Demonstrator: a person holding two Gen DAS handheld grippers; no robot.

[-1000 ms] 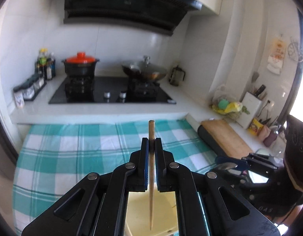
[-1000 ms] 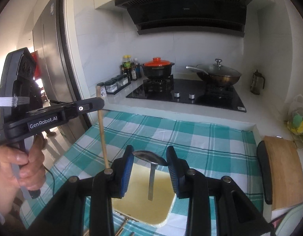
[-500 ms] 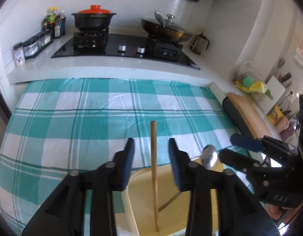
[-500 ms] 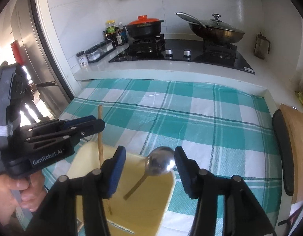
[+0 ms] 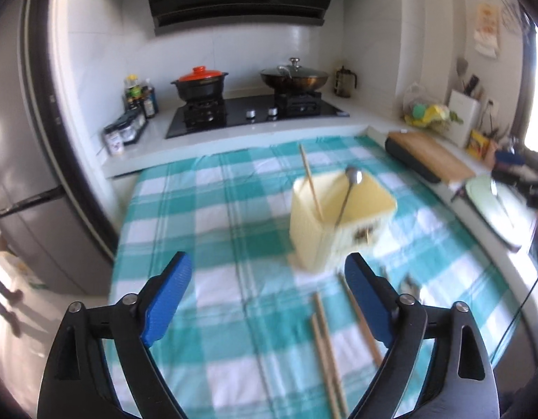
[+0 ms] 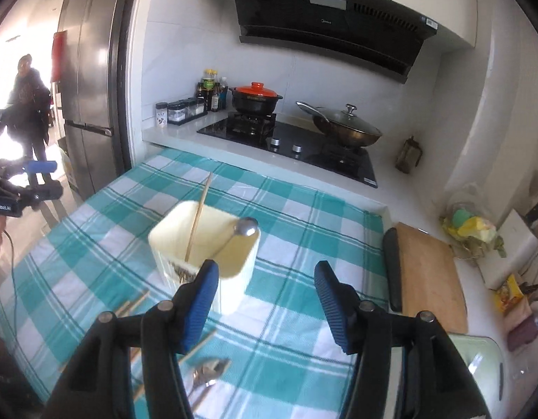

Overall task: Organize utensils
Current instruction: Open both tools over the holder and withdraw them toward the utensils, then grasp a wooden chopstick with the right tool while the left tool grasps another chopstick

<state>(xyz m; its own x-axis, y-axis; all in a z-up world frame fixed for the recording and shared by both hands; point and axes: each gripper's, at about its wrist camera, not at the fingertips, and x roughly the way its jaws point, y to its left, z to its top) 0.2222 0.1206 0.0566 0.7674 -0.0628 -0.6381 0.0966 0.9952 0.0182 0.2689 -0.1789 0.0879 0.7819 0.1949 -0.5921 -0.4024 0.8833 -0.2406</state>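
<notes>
A cream square utensil holder (image 5: 333, 216) stands on the checked cloth; it also shows in the right wrist view (image 6: 206, 244). One wooden chopstick (image 5: 310, 181) and a metal spoon (image 5: 349, 188) lean inside it. More chopsticks (image 5: 326, 352) lie on the cloth in front of it, and spoons (image 6: 204, 375) lie near the right gripper. My left gripper (image 5: 267, 300) is open and empty, pulled back from the holder. My right gripper (image 6: 269, 300) is open and empty, just in front of the holder.
A teal checked cloth (image 5: 216, 244) covers the table. A wooden cutting board (image 6: 429, 272) lies at the right. A stove with a red-lidded pot (image 6: 256, 96) and a wok (image 6: 345, 127) stands behind. A fridge (image 6: 90, 80) stands at the left.
Both grippers opened wide and pulled back from the holder. The chopstick and the spoon now lean in the holder on their own.
</notes>
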